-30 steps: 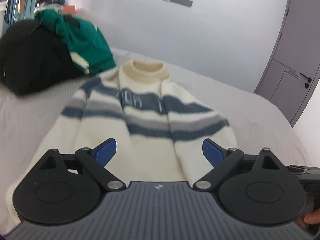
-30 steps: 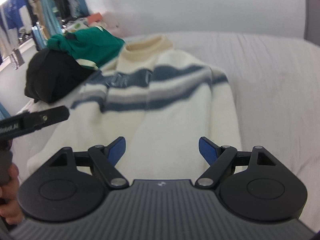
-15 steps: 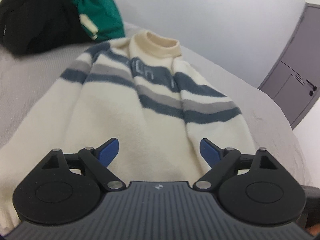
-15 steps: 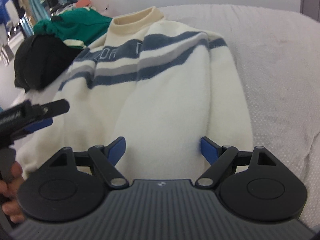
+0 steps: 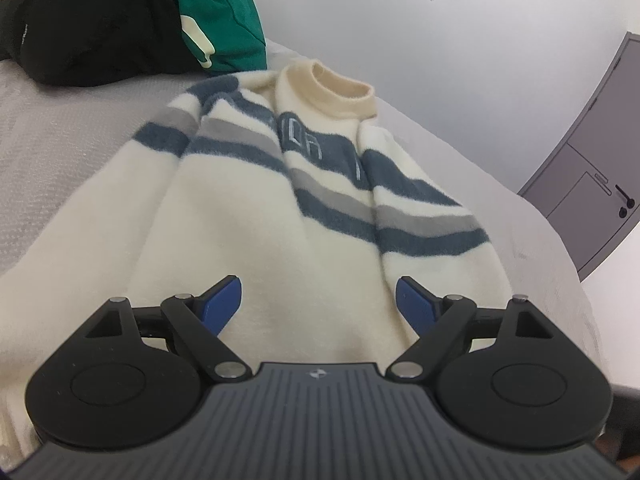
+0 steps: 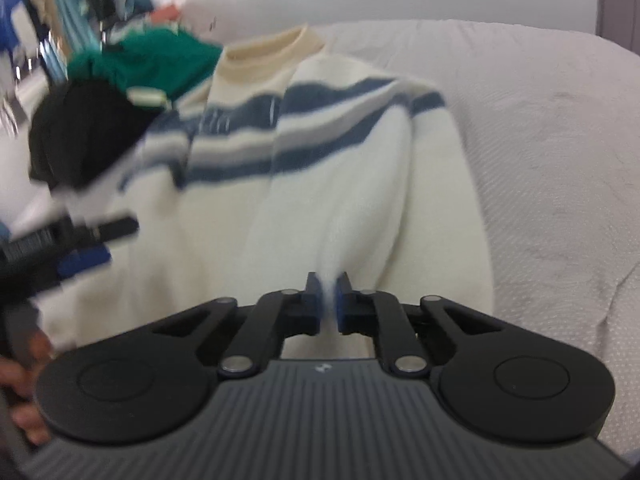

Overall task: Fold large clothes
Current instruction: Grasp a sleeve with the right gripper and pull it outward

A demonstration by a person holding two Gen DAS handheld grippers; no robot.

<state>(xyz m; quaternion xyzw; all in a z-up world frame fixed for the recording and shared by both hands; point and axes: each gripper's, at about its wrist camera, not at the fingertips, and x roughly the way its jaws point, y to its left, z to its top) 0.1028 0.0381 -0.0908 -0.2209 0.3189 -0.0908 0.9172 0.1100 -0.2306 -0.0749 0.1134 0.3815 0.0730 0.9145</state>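
Right gripper newly pinching sweater hem, left gripper lower

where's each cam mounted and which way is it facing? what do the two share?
Left wrist: on the left claw, looking along its open fingers, up the striped sweater toward its collar; no hand visible.
Right wrist: on the right claw, just closed on the sweater's hem fabric; the left claw and its hand show at left.
Shared: sweater, bed, green garment, black garment.

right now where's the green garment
In the left wrist view the green garment is at the top left, bunched against the black garment, just beyond the striped sweater collar on the bed.
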